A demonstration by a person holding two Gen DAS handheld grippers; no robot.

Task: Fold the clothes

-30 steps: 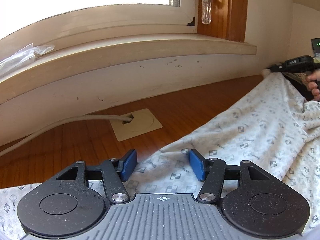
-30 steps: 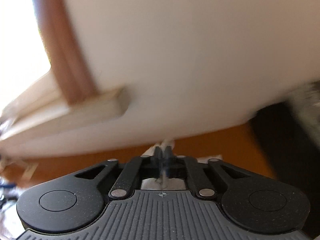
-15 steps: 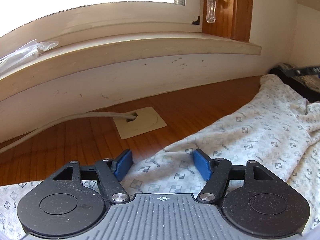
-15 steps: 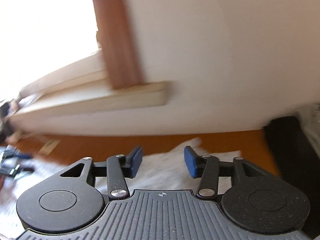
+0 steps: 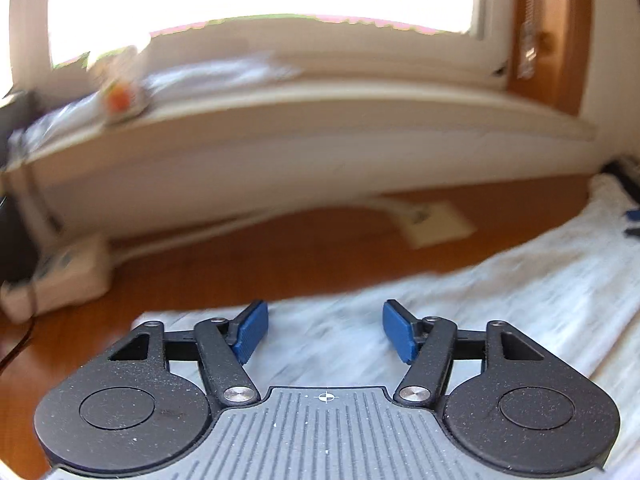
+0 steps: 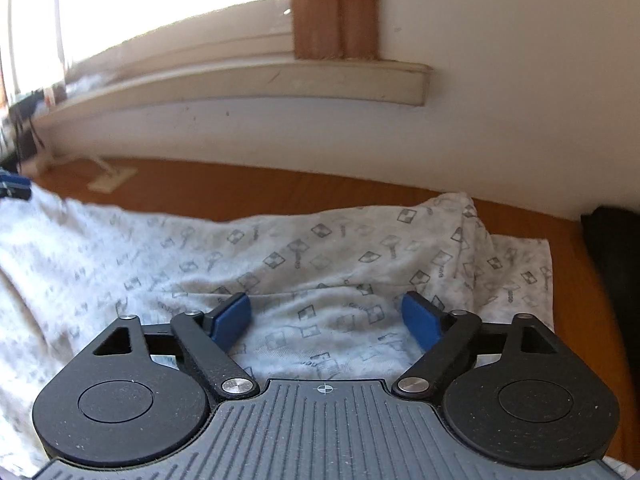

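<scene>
A white garment with a small grey print lies spread on the wooden table. In the right wrist view my right gripper hovers over the garment's right end, near a folded corner. Its jaws are opening and the cloth lies below the blue pads, not pinched. The left wrist view is blurred. There my left gripper hangs above the garment near its far edge. Its jaws are closing with a wide gap between the pads, and no cloth is gripped.
A wall with a window sill runs along the table's far side. A beige cable plate and a white box with a cord sit on the wood at the back. Something black lies at the right end.
My right gripper was shut on a bit of cloth, then let go, spread wide and sank over the garment. My left gripper slid left along the garment's edge.
</scene>
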